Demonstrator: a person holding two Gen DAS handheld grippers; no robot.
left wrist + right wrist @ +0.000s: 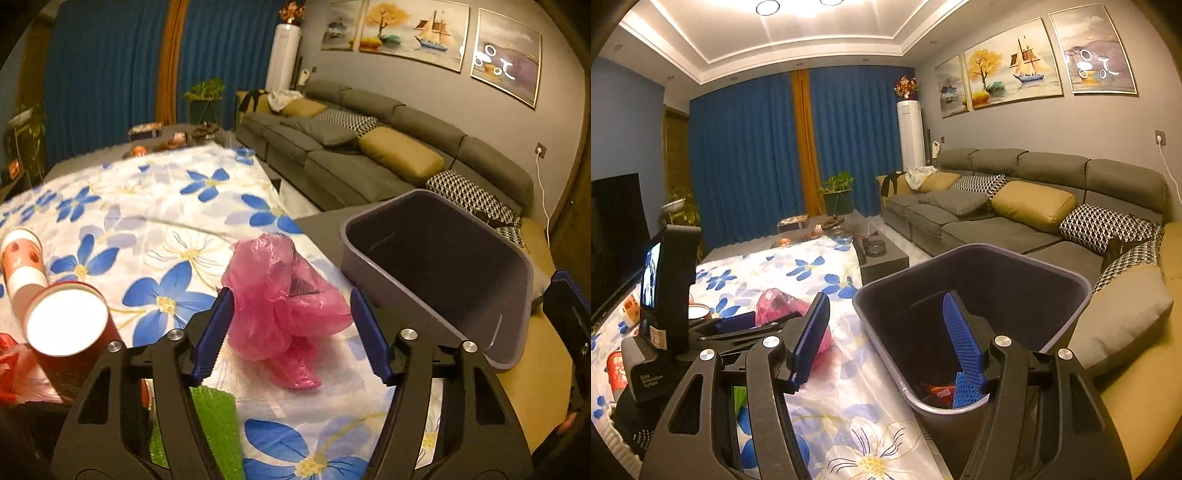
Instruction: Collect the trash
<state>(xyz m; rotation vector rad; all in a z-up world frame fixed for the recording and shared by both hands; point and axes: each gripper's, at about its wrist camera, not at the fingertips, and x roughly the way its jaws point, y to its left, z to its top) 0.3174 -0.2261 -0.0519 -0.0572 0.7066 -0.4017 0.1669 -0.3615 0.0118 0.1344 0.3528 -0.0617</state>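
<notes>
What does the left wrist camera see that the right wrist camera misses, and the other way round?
Only the left view shows the red paper cup's white inside and the green mat. Only the right view shows the ceiling lights, the dark television, wrappers at the bin's bottom and the left gripper from the side. Both show the pink plastic bag, grey bin, floral cloth and sofa.

Left wrist: low, close over floral tablecloth (155,206), facing sofa (369,147). Right wrist: higher, beside it, same heading. Shared: pink bag (280,306), grey bin (979,295)
</notes>
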